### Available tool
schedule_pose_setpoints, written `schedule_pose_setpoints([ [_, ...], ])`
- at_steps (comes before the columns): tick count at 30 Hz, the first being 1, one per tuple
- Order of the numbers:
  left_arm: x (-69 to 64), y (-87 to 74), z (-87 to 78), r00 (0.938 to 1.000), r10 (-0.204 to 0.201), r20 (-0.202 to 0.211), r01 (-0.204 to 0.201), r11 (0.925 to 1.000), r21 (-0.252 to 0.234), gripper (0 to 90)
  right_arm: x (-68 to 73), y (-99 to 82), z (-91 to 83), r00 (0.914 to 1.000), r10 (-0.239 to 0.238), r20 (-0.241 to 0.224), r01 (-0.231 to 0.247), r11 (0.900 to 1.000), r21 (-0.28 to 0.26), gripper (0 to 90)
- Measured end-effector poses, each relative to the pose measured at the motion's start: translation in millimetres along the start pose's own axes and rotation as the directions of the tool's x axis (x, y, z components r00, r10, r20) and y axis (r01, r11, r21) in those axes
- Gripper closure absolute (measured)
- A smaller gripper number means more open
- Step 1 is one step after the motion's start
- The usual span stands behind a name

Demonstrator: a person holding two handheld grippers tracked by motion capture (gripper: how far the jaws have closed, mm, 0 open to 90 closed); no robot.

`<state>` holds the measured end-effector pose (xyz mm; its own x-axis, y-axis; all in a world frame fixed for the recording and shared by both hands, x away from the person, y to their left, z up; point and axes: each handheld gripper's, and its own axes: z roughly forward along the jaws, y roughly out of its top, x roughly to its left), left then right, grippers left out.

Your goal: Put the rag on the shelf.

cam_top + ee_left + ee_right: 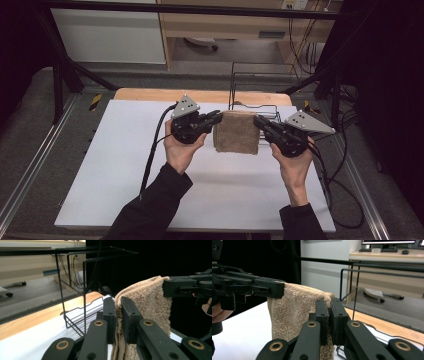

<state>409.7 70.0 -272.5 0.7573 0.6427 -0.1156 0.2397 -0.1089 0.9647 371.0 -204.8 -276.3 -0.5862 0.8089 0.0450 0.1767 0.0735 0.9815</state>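
Hanging between the two tools, a tan folded towel [236,132] is held up above the far middle of the white counter [125,165]. The left hand-held gripper [216,117] pinches its left upper edge, and the right hand-held gripper [259,121] pinches its right upper edge, both with jaws closed on the cloth. From above the towel reads as a flat rectangle. The left gripper view shows what that hides: the towel [147,305] drapes downward in thick looped pile, clamped between the near jaws, with the far hand-held gripper [167,287] biting its other corner. The right gripper view shows the towel [292,312] hanging from the other hand-held gripper [279,288], its lower edge seemingly clear of the counter, though the jaws cover that part. Behind the towel stands a black wire rack [250,87]; its low basket and upright frame are plain in the left gripper view [75,302]. Both forearms wear dark sleeves [155,205].
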Motion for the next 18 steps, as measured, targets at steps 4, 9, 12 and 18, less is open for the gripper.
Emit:
schedule_pose_setpoints([
  [4, -0.8, 7.4, 2.8, 1.0000, 0.001, 0.005, -0.001, 0.9998, -0.018, 81.9, -2.7, 6.1, -2.6, 0.9999, -0.005, 0.009, 0.005, 0.9998, -0.018, 86.0],
  [9, -1.5, 16.0, 7.7, 1.0000, 0.004, 0.008, -0.004, 0.9993, -0.036, 81.9, -5.9, 15.1, -5.1, 0.9996, -0.014, 0.025, 0.015, 0.9993, -0.035, 86.0],
  [12, -1.8, 21.0, 10.3, 0.9999, 0.001, 0.010, -0.001, 0.9988, -0.049, 82.0, -8.3, 19.8, -6.5, 0.9994, -0.015, 0.031, 0.017, 0.9988, -0.047, 86.1],
  [18, -2.2, 31.0, 15.6, 1.0000, 0.003, 0.009, -0.002, 0.9975, -0.071, 82.0, -13.1, 28.2, -7.4, 0.9989, -0.013, 0.045, 0.016, 0.9976, -0.068, 86.1],
])
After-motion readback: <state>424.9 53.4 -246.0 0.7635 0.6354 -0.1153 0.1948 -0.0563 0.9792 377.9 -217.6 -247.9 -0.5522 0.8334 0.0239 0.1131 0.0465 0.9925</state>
